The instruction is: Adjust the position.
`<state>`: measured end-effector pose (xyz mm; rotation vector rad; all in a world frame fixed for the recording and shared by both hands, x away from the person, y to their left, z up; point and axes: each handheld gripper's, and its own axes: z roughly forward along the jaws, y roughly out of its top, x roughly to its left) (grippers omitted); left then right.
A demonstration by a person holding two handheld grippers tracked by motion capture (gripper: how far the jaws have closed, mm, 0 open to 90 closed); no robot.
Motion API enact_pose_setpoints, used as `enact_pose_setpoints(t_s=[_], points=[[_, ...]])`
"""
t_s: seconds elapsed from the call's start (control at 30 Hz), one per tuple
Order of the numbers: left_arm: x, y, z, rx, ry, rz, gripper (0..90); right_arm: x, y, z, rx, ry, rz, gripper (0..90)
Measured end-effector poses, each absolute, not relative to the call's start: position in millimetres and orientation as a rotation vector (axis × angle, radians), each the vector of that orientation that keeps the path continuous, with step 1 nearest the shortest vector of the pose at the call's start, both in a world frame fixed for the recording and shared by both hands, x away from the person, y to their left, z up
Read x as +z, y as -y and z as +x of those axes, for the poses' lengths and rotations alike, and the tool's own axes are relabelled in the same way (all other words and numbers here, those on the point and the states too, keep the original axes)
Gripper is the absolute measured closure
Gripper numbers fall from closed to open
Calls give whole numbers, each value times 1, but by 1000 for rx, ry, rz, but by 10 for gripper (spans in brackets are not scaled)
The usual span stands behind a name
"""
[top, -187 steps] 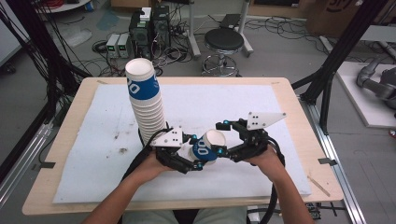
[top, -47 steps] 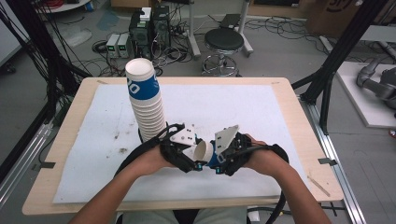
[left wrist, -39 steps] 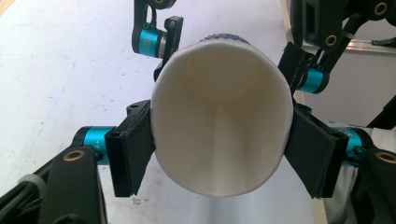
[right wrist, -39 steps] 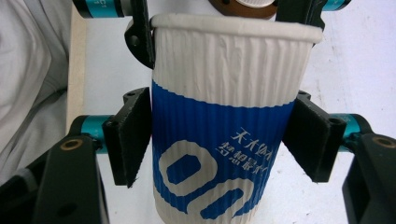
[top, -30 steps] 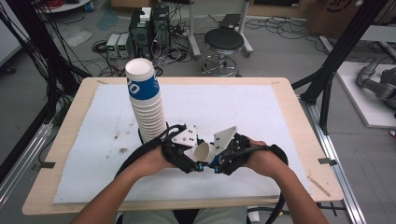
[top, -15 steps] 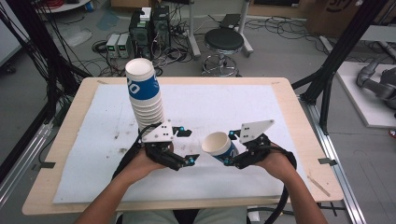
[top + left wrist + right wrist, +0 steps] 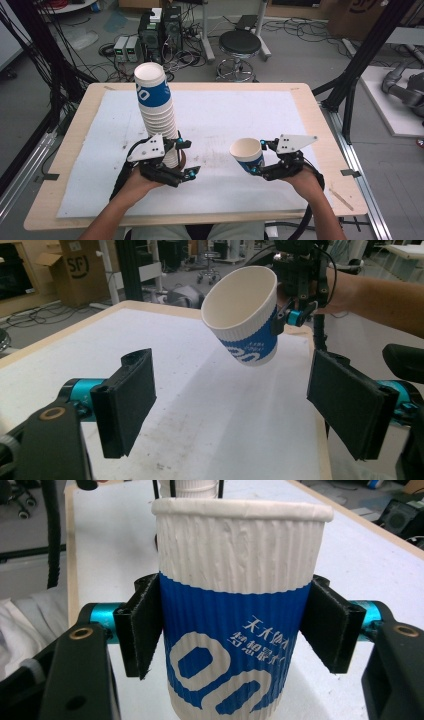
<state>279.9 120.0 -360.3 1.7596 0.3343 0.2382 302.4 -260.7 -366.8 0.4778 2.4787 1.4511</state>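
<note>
While our right hand-held gripper [image 7: 256, 162] clamps the single paper cup [image 7: 247, 154] by its blue band, both pads pressed against its sides, we hold it clear above the white surface [image 7: 225, 115], well to the right of the tall cup stack [image 7: 156, 117]. Our left hand-held gripper [image 7: 185, 159] sits at the stack's base, jaws spread wide and empty.
</note>
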Motion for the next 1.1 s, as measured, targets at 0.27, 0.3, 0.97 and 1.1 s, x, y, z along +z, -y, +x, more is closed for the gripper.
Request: enact_pose_setpoints(t_s=[0.27,0.3,0.97,1.1], points=[[-364,-154,261,260,-366,1721,188,-372,276,299,1532,-2387,538,309],[-364,-154,261,260,-366,1721,188,-372,277,298,1538,-2378,544,309],[-379,-247,251,489,-571,1580,186,-379,296,297,1616,-2117,692,307],[-383,-257,254,523,-608,1551,185,-383,298,298,1610,-2095,724,306]])
